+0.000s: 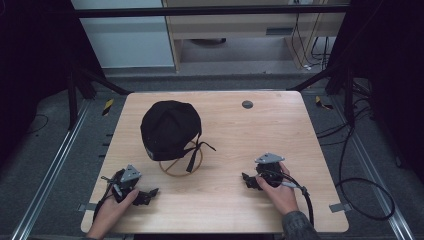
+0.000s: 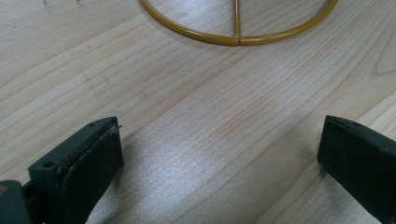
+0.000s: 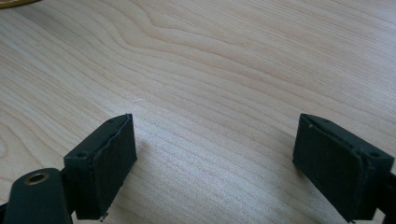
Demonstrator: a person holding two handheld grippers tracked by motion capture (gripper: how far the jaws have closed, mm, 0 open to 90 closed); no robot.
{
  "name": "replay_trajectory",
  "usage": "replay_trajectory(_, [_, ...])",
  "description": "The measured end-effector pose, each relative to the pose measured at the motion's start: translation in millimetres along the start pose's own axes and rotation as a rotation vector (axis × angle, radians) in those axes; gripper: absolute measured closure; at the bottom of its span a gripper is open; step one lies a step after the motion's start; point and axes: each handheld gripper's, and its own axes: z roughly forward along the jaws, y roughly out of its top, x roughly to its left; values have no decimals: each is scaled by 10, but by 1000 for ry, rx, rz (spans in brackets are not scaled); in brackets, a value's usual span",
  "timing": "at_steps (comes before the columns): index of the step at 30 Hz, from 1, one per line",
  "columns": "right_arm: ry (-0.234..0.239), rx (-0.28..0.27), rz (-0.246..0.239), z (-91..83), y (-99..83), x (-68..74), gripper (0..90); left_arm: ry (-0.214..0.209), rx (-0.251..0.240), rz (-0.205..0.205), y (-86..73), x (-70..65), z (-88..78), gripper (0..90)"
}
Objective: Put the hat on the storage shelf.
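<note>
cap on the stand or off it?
On. The black cap sits over the yellow wire stand, whose ring base shows below it on the table. Both tools lie apart from it, open.

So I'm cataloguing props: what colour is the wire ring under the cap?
Mustard yellow; the ring shows best in the left gripper view.

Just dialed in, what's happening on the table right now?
A person holds a claw in each hand, both resting low near the front of the wooden table. The left claw and the right claw both have their jaws spread wide with nothing between them. A black cap sits on a yellow wire stand toward the middle-left of the table, its strap hanging over the ring. Neither claw touches the cap or the stand; the left one points at the stand's ring.
</note>
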Motion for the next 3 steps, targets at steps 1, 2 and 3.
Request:
replay_trajectory(1, [-1, 1, 4, 0, 0, 2, 129, 1, 0, 0, 0, -1, 0, 0])
replay_trajectory(2, [-1, 1, 1, 0, 0, 0, 128, 1, 0, 0, 0, -1, 0, 0])
replay_trajectory(3, [-2, 1, 2, 0, 0, 1, 128, 1, 0, 0, 0, -1, 0, 0])
